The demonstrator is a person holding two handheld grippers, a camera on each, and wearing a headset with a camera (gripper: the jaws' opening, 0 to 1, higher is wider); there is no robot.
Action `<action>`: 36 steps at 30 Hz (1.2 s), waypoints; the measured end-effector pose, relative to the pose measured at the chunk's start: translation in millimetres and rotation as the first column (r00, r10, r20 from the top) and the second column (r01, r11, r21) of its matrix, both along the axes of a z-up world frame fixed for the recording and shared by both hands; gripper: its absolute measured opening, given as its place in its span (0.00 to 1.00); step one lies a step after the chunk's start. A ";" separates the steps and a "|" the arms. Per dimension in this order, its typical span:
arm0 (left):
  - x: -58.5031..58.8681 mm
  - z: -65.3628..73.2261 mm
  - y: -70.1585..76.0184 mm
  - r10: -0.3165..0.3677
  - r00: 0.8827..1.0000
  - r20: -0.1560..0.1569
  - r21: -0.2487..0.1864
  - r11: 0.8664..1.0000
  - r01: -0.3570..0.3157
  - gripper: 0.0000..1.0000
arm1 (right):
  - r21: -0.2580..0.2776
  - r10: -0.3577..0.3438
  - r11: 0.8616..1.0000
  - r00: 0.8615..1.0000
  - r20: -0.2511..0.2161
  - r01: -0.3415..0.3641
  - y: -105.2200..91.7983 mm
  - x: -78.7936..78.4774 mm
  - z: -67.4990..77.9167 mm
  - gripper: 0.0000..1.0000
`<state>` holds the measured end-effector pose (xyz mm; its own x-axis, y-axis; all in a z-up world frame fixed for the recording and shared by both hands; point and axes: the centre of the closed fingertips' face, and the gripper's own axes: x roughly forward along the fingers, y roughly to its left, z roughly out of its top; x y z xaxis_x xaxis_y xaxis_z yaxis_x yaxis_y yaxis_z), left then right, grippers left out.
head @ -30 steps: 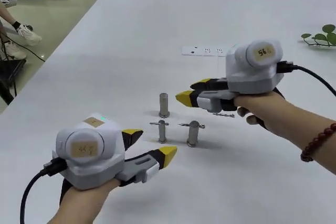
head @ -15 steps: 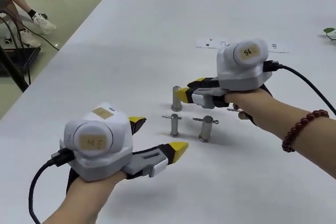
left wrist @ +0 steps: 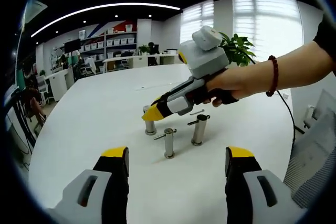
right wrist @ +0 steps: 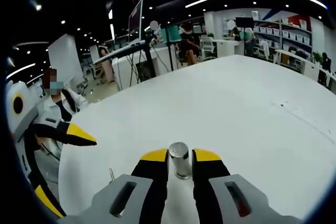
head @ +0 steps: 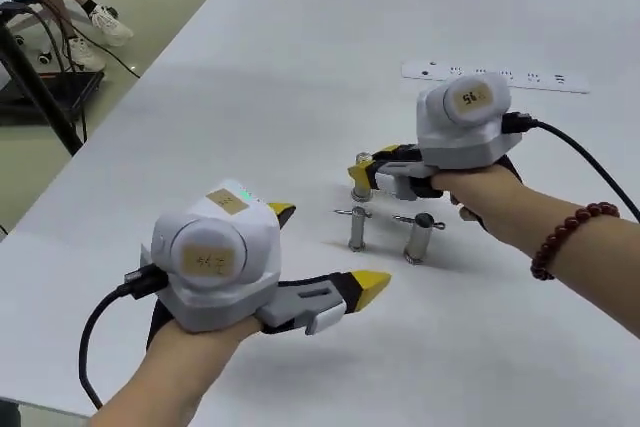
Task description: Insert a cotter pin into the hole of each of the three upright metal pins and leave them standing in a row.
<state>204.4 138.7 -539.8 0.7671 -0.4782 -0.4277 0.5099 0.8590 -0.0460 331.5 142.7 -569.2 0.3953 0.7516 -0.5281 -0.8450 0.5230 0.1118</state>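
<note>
Change over the last second: the right gripper [head: 366, 169] has come in onto the bare pin [right wrist: 179, 162]. It was off to one side; now its jaws flank the pin's top. In the right gripper view they're narrowed to the pin's width with no gap visible either side, so we read it as clamped on the bare pin. The pin is upright on the white table [head: 250, 67].

The left gripper [head: 325, 247] has its jaws wide and holds nothing. It's well apart from the bare pin, beyond the two fitted pins, with no real change. The rest of the shift in the head view is camera motion.

Meaning: we judge two of three insertions done. This grip either steadies the last pin for its cotter pin or pulls it into line.

Count:
- 3 upright metal pins: 1 bare, 2 fitted pins [head: 357, 234] [head: 418, 242] near it
- 2 inserted cotter pins [head: 345, 212] [head: 405, 218], one through each fitted pin
- 1 loose cotter pin [left wrist: 197, 112] lying near the bare pin
- 2 grippers
- 1 power strip [head: 495, 75], well beyond the bare pin

No straight row yet; the bare pin sits off the line of the other two.
</note>
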 end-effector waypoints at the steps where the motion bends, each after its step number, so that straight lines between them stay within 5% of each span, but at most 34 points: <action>1: 0.1 0.0 0.3 0.000 1.000 -0.001 0.000 1.000 0.000 0.74 | 0.005 0.002 1.000 1.000 -0.001 -0.002 1.5 -0.4 1.0 0.11; 22: 0.3 2.4 -0.9 -0.011 1.000 0.008 0.001 1.000 0.011 0.72 | -0.037 0.040 0.999 0.998 0.040 -0.038 -2.3 -4.8 5.5 0.08; 36: 1.0 5.4 -10.0 -0.050 0.998 0.032 0.008 0.999 0.050 0.82 | -0.067 0.055 0.996 0.997 0.047 -0.052 -35.1 -3.6 4.8 0.08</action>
